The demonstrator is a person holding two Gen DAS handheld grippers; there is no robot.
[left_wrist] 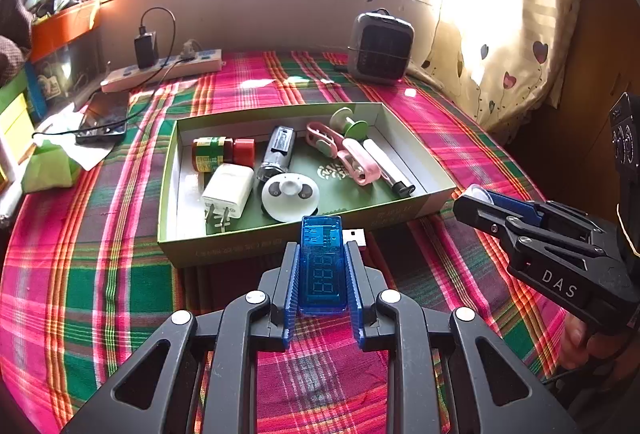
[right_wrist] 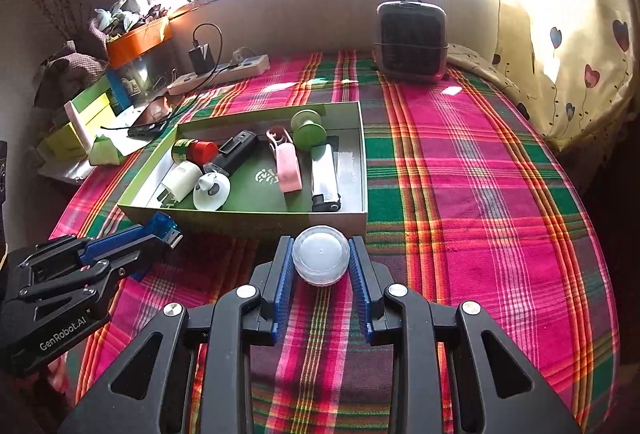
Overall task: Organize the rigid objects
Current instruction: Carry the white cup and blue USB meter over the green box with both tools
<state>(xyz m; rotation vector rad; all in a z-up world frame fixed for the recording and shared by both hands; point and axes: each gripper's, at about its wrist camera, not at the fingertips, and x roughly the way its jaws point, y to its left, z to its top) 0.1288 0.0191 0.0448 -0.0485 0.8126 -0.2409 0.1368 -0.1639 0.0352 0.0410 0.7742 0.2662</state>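
My left gripper point(left_wrist: 322, 248) is shut on a blue USB tester point(left_wrist: 323, 270), held just in front of the near wall of the green box point(left_wrist: 280, 242). It also shows in the right wrist view point(right_wrist: 160, 230). My right gripper point(right_wrist: 321, 246) is shut on a round white clear-cased object point(right_wrist: 320, 260), near the box's near right corner point(right_wrist: 360, 220). The box holds a white charger point(left_wrist: 228, 191), a white panda disc point(left_wrist: 290, 195), a red-capped jar point(left_wrist: 222, 153), a black lighter-like item point(left_wrist: 278, 151), pink clips point(left_wrist: 348, 153), a green spool point(left_wrist: 348, 121) and a white tube point(left_wrist: 388, 163).
The plaid cloth point(right_wrist: 480, 193) covers the table. A small heater point(right_wrist: 412, 41) stands at the back. A power strip with a charger point(left_wrist: 160, 67), a phone point(left_wrist: 106, 117) and stacked boxes point(right_wrist: 92, 113) lie at the left. A curtain point(right_wrist: 580, 33) hangs right.
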